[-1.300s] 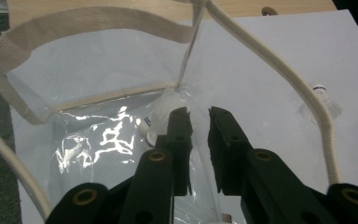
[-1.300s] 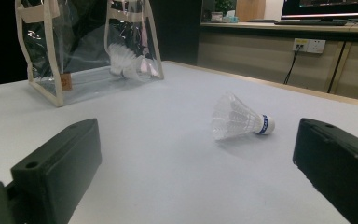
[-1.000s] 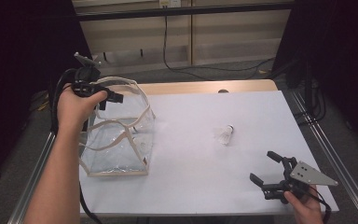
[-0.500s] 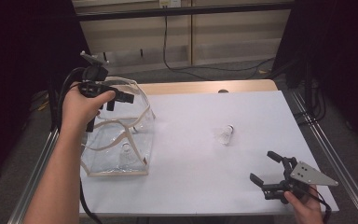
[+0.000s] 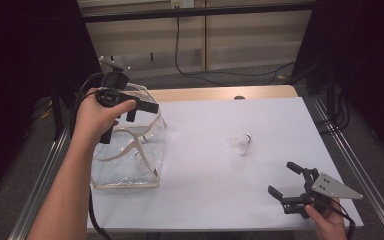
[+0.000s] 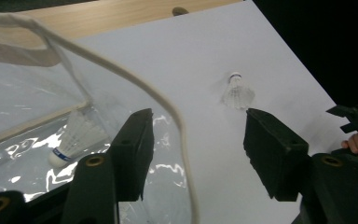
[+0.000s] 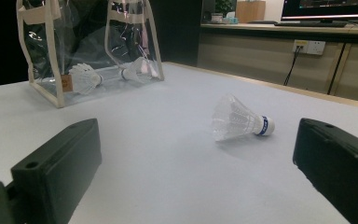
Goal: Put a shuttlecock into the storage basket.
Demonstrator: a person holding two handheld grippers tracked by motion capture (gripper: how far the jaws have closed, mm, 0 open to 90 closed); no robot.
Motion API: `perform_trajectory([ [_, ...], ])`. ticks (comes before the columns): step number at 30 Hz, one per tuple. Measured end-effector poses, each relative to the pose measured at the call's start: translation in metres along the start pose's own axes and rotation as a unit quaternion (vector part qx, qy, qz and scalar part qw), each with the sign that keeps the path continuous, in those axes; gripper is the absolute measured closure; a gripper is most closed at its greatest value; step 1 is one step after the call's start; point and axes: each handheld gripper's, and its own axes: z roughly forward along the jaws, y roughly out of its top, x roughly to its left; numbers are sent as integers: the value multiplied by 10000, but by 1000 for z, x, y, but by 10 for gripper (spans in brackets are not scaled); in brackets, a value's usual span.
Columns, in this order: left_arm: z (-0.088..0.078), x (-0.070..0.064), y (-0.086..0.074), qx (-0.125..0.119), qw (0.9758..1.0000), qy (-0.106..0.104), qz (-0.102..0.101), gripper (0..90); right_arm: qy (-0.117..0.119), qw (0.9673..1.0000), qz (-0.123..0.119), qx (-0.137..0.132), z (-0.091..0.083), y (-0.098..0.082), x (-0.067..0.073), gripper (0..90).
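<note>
My left gripper (image 5: pixel 142 111) hangs above the clear bag (image 5: pixel 130 160), jaws just opened, nothing between them. The loose shuttlecock (image 7: pixel 240 122), featherlight and crushable, lies ahead of my wide-open, empty right gripper (image 5: pixel 286 182); I would grip its cork base.

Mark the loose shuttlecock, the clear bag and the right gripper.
loose shuttlecock (image 5: pixel 240 144): high view, on its feather skirt.
clear bag (image 5: pixel 130 165): high view, on its transparent side wall.
right gripper (image 5: pixel 286 179): high view, midway between its open fingertips.
</note>
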Motion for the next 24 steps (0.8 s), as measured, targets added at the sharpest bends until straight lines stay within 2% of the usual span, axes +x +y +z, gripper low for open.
perform_trajectory([
  [4, 4, -7, 0, -48, 10000, -23, 72, 343, -3, 10000, -4, -6, 0, 0, 0, 7],
  [5, 4, -8, 1, -14, 9999, -47, 139, 345, -1, 10000, 3, -4, 0, 0, 0, 7],
  [15, 11, -24, 3, -76, 9992, -173, 354, 263, 8, 10000, -1, -4, 0, 0, 0, 7],
  [18, 13, -29, 4, -109, 9988, -144, 458, 239, 5, 10000, -28, -18, 0, 0, 0, 7],
  [24, 18, -38, 3, -91, 9981, -224, 566, 224, 6, 10000, -13, -2, 0, 0, 0, 8],
])
